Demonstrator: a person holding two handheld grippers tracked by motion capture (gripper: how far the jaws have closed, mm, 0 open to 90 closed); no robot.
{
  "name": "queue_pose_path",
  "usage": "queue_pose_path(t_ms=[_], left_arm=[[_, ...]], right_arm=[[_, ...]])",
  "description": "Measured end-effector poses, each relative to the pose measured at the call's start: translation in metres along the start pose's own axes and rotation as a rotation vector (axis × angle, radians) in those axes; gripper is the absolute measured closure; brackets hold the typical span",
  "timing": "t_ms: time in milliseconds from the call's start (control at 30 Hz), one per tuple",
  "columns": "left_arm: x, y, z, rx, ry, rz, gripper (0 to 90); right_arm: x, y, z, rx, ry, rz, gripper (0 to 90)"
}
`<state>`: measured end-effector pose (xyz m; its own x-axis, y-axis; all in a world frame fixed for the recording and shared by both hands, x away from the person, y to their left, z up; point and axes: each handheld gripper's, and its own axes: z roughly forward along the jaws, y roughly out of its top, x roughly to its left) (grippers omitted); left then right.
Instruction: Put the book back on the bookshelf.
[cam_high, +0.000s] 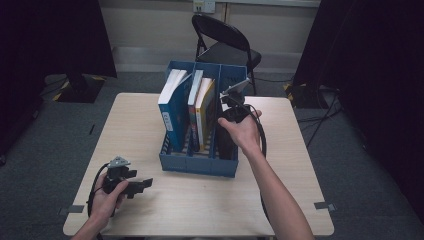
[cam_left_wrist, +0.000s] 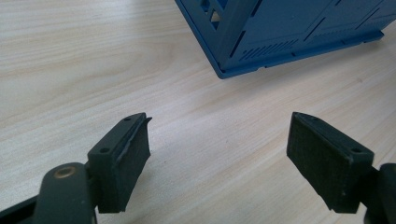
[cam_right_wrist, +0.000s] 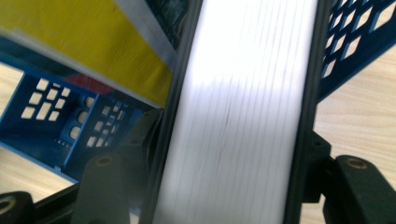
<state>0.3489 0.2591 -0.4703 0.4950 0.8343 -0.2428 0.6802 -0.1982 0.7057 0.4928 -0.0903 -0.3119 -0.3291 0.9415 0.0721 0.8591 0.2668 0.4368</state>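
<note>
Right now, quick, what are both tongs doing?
Left tongs: open, holding nothing.
Right tongs: around the black-covered book with white pages in the blue plastic file rack; whether they squeeze it cannot be told.

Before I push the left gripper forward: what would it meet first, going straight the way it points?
The left gripper, jaws open and empty, points low across the bare table. Straight ahead, the first thing looks to be the near lower corner of the blue file rack; depth is hard to judge.
</note>
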Motion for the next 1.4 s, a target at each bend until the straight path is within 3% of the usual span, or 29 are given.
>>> queue_pose_path(t_ms=[233, 367, 700, 767, 833, 867, 1067, 1167, 1400], left_arm=[[0.001, 0.000, 0.000, 0.009, 0.004, -0.003, 21.1], [-0.001, 0.000, 0.001, 0.004, 0.004, -0.003, 21.1], [0.000, 0.000, 0.000, 0.004, 0.004, -0.005, 21.0], [0.000, 0.000, 0.000, 0.005, 0.004, -0.004, 21.0], [0.000, 0.000, 0.000, 0.007, 0.004, -0.003, 21.1], [0.000, 0.000, 0.000, 0.007, 0.004, -0.003, 21.0], [0.000, 0.000, 0.001, 0.008, 0.008, -0.009, 21.0], [0.002, 0.000, 0.001, 0.009, 0.015, -0.011, 21.0], [0.001, 0.001, 0.002, 0.011, 0.014, -0.017, 21.0]], right_arm=[[-0.002, -0.029, 0.001, -0.076, 0.021, -0.055, 41.1], [-0.004, -0.044, 0.008, -0.102, 0.037, -0.080, 38.6], [-0.013, -0.078, 0.028, -0.204, 0.086, -0.090, 42.6], [-0.014, -0.083, 0.028, -0.229, 0.090, -0.096, 44.7], [-0.016, -0.092, 0.030, -0.300, 0.086, -0.107, 46.9], [-0.017, -0.095, 0.032, -0.310, 0.096, -0.101, 46.9], [-0.019, -0.103, 0.039, -0.332, 0.106, -0.109, 47.1], [-0.021, -0.109, 0.043, -0.376, 0.109, -0.123, 50.0], [-0.021, -0.108, 0.048, -0.385, 0.133, -0.110, 49.0]])
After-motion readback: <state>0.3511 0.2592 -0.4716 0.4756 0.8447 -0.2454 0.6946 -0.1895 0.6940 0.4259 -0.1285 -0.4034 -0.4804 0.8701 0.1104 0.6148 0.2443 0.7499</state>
